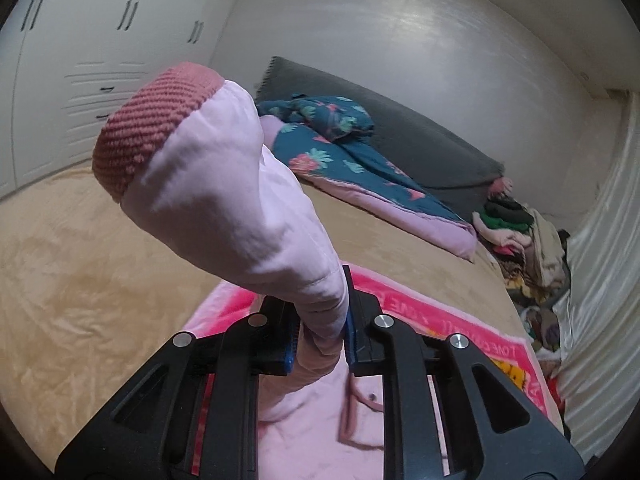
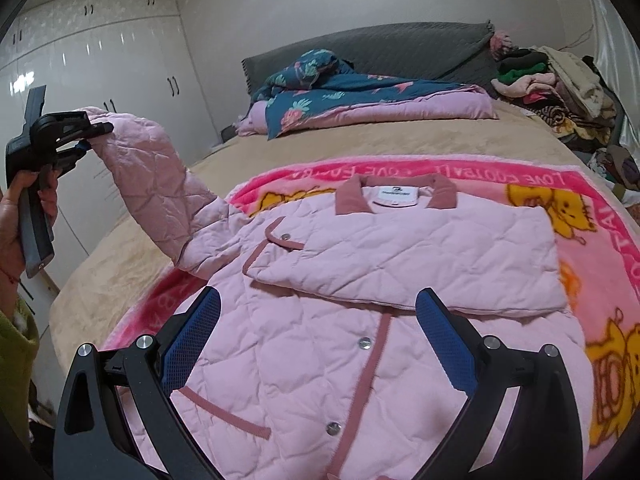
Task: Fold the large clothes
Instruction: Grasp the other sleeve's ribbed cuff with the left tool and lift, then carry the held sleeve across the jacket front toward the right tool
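I hold L hand-held gripper [image 1: 320,328] clamped on sleeve [image 1: 224,184], raised to fold across jacket [image 2: 320,360]; R hand-held gripper [image 2: 318,336] open, empty, above hem.

Two wrist views over one bed [image 2: 360,136]

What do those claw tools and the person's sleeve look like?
Both tools are black plastic frames with silver bolts. The right gripper has two fingers lined with blue textured pads. The left gripper matches it. A yellow-green sleeve shows. No cables are visible.
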The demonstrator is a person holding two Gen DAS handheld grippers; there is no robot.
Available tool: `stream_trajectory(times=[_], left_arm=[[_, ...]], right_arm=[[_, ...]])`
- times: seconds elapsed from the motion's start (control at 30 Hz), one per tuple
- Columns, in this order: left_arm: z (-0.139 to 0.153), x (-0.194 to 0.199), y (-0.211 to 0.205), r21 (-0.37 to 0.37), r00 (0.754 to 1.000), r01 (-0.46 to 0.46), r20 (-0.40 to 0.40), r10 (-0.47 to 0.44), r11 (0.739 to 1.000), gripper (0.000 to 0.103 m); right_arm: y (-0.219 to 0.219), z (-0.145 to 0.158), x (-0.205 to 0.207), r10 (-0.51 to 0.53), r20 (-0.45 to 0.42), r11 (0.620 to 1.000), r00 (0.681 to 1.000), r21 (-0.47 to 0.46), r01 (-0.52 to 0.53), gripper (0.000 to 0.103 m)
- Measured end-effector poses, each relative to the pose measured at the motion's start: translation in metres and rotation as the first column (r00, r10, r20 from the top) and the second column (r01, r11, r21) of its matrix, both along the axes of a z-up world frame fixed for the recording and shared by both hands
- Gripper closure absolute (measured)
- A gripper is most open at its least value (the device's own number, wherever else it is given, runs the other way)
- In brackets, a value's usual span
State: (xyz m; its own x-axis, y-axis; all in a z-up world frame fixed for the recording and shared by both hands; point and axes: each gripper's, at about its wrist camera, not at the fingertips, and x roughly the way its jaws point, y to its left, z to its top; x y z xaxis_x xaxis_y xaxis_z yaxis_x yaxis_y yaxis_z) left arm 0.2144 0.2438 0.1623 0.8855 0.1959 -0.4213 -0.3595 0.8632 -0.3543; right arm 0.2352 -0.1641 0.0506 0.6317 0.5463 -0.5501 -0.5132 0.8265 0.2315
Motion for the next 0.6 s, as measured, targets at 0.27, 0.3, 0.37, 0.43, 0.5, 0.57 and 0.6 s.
stream_trajectory(times=[0.27,0.3,0.37,0.43,0.5,0.57,0.6], left_arm=[[0.001,0.007,-0.05,0.051,0.997,0.074,-0.013,-0.074,0.996,0.093],[0.002,0.008,-0.055,0.055,0.997,0.081,-0.014,-0.081,0.995,0.093],[0.002,0.01,-0.065,0.063,0.995,0.099,-0.019,-0.098,0.993,0.093],[0.002,0.014,-0.079,0.074,0.993,0.119,-0.027,-0.118,0.99,0.093],[-0.001,0.018,-0.091,0.081,0.99,0.14,-0.035,-0.138,0.987,0.093],[-0.005,0.021,-0.102,0.086,0.986,0.163,-0.043,-0.16,0.983,0.093],[-0.006,0.022,-0.106,0.088,0.985,0.17,-0.045,-0.166,0.982,0.093]], right_arm=[[-0.039,0.004,-0.005,-0.042,0.008,0.999,0.999,0.025,0.042,0.006],[-0.041,0.005,-0.006,-0.047,0.008,0.999,0.999,0.028,0.046,0.006],[-0.05,0.005,-0.006,-0.06,0.009,0.998,0.998,0.035,0.059,0.006],[-0.058,0.004,-0.005,-0.073,0.006,0.996,0.997,0.044,0.073,0.006],[-0.067,0.002,-0.005,-0.088,0.001,0.995,0.996,0.056,0.088,0.006],[-0.072,0.0,-0.004,-0.102,-0.006,0.993,0.995,0.064,0.102,0.006],[-0.075,-0.001,-0.004,-0.109,-0.008,0.992,0.994,0.067,0.109,0.006]])
